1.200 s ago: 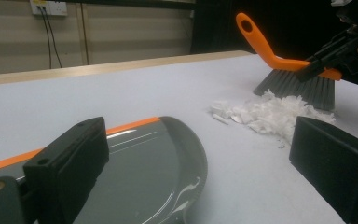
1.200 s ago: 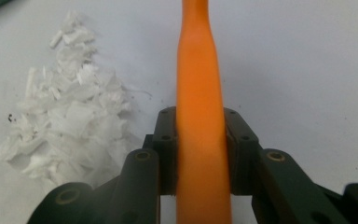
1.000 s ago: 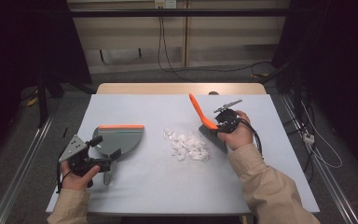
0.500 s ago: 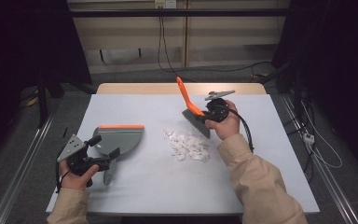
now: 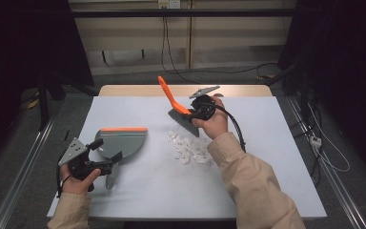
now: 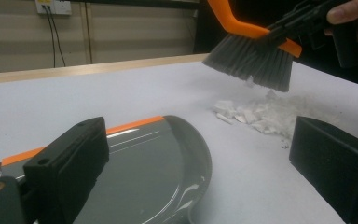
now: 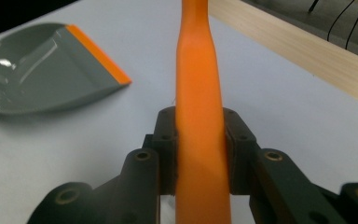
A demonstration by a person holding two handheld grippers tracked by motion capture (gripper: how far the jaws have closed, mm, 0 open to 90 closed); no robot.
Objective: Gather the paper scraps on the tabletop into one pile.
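My right gripper (image 5: 191, 112) is shut on the orange handle of a brush (image 5: 170, 98), whose grey bristles hang just above the far edge of a pile of white scraps (image 5: 189, 148). In the right gripper view both jaws press the orange handle (image 7: 198, 93). A grey dustpan (image 5: 122, 141) with an orange lip lies flat on the table, left of the pile. My left gripper (image 5: 107, 150) rests at the dustpan's near side, jaws wide apart over the pan (image 6: 149, 163). Beyond them are the brush (image 6: 251, 56) and scraps (image 6: 261, 116).
The white table top (image 5: 276, 157) has a wooden strip (image 5: 238, 89) along its far edge. Metal rails run along the floor on both sides, and cables (image 5: 329, 157) lie on the floor at the right. The dustpan (image 7: 42, 79) is at the left of the right gripper view.
My right hand has carried the brush leftward, farther back and a little up, from right of the scraps to just behind them. The left hand and dustpan have stayed put.
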